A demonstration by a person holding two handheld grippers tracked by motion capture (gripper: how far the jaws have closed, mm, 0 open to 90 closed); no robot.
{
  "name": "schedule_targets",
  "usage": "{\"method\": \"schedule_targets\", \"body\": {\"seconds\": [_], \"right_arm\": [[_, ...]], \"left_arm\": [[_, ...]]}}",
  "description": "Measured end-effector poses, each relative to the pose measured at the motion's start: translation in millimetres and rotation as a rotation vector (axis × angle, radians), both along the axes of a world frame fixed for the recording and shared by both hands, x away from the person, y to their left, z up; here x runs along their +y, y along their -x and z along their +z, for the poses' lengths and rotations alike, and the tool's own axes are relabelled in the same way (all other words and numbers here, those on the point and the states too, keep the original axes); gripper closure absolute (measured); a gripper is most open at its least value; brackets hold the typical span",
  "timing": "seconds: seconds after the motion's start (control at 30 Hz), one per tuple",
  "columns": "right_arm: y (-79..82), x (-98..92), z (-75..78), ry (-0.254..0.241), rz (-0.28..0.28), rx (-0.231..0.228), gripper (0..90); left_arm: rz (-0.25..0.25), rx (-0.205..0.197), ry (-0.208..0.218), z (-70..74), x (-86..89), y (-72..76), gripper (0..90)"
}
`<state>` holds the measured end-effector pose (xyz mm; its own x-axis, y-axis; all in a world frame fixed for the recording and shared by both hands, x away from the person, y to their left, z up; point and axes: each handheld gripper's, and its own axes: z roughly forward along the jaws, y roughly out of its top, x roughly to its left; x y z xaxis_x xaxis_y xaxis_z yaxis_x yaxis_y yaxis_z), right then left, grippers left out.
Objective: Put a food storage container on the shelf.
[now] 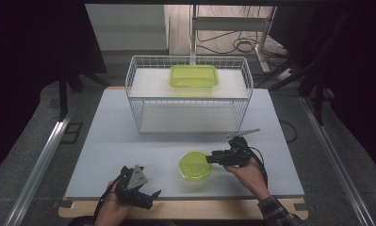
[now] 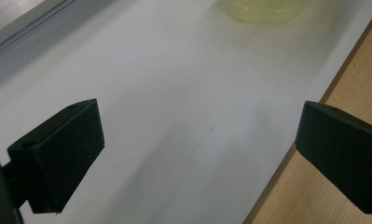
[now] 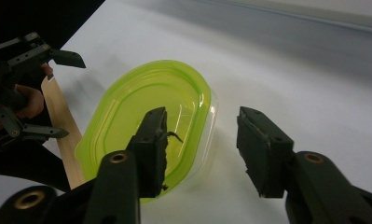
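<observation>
High view is showing the round green container (image 1: 195,165) sitting on the white counter (image 1: 105,141) at about six o'clock from the wire basket (image 1: 143,101), with the right gripper (image 1: 210,158) reaching its rim from three o'clock. Right gripper view is showing one of the fingers (image 3: 152,144) inside the rim and the other outside, half-closed and not visibly pressing. The left gripper (image 1: 153,194), at seven o'clock from the container, is holding its fingers (image 2: 62,149) wide over bare counter.
</observation>
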<state>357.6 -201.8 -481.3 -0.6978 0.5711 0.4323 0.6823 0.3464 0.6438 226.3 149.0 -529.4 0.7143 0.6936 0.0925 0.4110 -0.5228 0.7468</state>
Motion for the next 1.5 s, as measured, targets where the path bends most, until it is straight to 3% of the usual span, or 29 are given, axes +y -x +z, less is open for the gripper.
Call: {"method": "schedule_targets", "body": {"seconds": [0.17,0.3,0.6,0.73,0.83,0.93,1.5], "right_arm": [[-9.2,1.5,-6.7,-0.018,0.003,0.065,59.1],[-15.2,0.8,-12.1,-0.065,0.015,0.136,64.1],[-16.6,3.3,-14.7,-0.094,0.030,0.223,79.3],[-14.7,5.3,-12.0,-0.118,0.033,0.239,80.6],[-12.9,6.4,-7.0,-0.105,0.025,0.217,80.7],[-13.4,5.3,-2.5,-0.136,0.019,0.219,80.8],[-17.3,-3.9,16.8,-0.211,0.001,0.190,80.8]], "left_arm": [[0.004,0.002,0.008,0.3,1.4,-0.4,0.9],[-0.001,0.002,0.003,0.0,0.2,-0.1,0.9],[-0.002,0.002,0.001,-0.2,0.0,0.0,1.0],[-0.001,0.002,0.001,-0.1,0.2,0.0,0.9],[0.000,0.001,0.002,0.1,0.4,0.0,0.9],[-0.001,0.000,0.003,0.3,0.7,0.1,1.0],[0.003,0.000,0.013,0.9,1.5,-0.1,0.9]]}}
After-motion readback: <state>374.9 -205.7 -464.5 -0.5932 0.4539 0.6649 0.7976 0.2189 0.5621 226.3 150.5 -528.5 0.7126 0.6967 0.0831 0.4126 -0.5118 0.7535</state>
